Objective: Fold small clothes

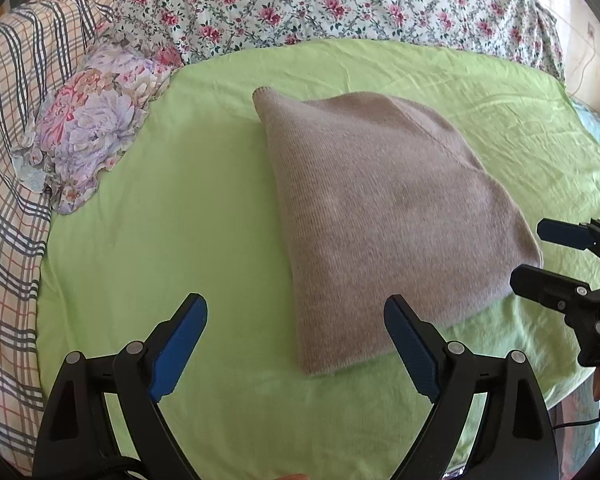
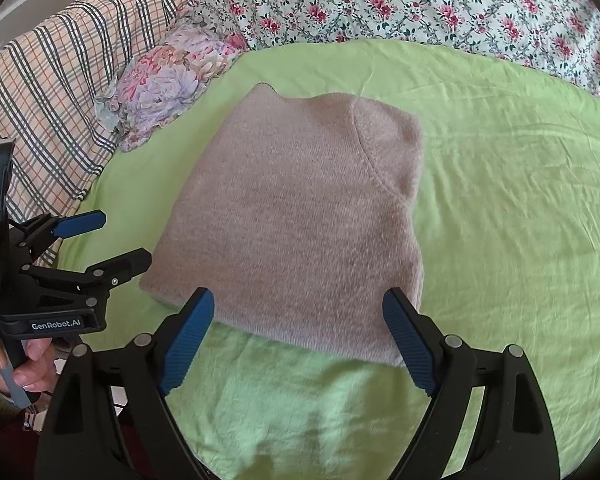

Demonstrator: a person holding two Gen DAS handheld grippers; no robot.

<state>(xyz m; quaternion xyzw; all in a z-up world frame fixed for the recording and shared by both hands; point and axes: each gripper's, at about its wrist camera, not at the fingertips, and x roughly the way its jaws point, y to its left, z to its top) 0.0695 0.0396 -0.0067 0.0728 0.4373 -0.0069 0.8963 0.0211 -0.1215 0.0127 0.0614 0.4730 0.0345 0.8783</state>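
Observation:
A beige knit sweater (image 1: 380, 208) lies folded into a compact block on the green sheet (image 1: 172, 208); it also shows in the right wrist view (image 2: 300, 224). My left gripper (image 1: 296, 340) is open and empty, above the sheet just in front of the sweater's near left corner. It also shows at the left of the right wrist view (image 2: 112, 240). My right gripper (image 2: 300, 336) is open and empty, at the sweater's near edge. It shows at the right of the left wrist view (image 1: 540, 252), beside the sweater's right corner.
A floral quilt (image 1: 340, 4) is bunched along the back of the bed. A plaid blanket (image 1: 8, 160) lies at the left, with a small flowered pillow (image 1: 92, 128) on its edge. The sheet's front edge drops off near the grippers.

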